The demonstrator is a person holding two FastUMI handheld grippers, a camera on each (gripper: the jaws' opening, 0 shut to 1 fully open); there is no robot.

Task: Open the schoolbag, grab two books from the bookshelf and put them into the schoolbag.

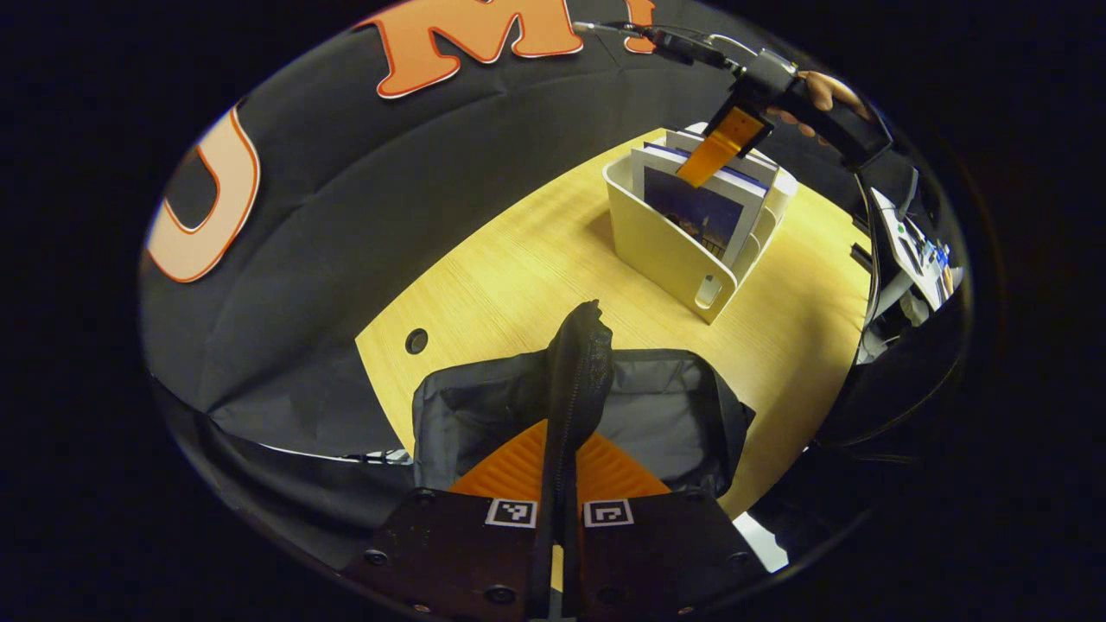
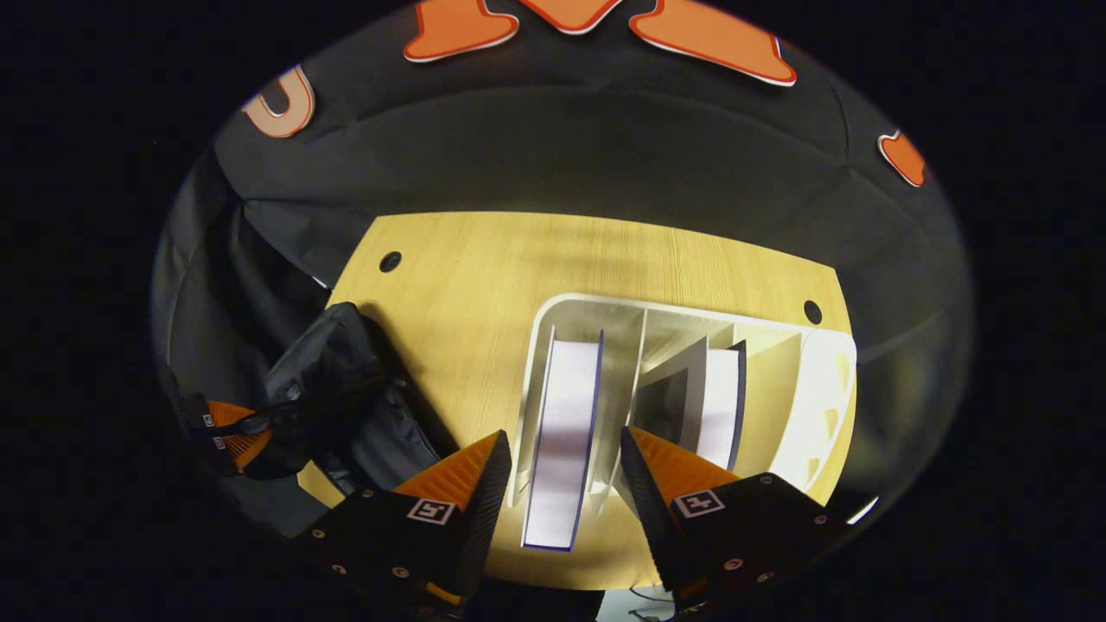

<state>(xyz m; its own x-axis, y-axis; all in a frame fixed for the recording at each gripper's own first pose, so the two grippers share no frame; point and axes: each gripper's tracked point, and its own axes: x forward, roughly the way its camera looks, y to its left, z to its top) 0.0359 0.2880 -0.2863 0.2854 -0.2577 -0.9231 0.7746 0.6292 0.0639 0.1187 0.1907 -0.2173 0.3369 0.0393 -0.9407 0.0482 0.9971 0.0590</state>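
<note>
I had left gripper (image 1: pixel 560 484) clamped on schoolbag (image 1: pixel 577 380) zipper edge, right gripper (image 2: pixel 562 484) spread above bookshelf (image 2: pixel 804 380), straddling first book (image 2: pixel 563 432)

A pale wood-grain surface (image 1: pixel 518 285) with rounded corners sits against the booth's black cloth wall (image 1: pixel 346 199). A dark round cable hole (image 1: pixel 416 340) marks its edge in the left gripper view; two such holes (image 2: pixel 390 261) (image 2: pixel 812 312) show near the far edge in the right gripper view. Cluttered equipment (image 1: pixel 916 250) stands beyond the surface's side.
</note>
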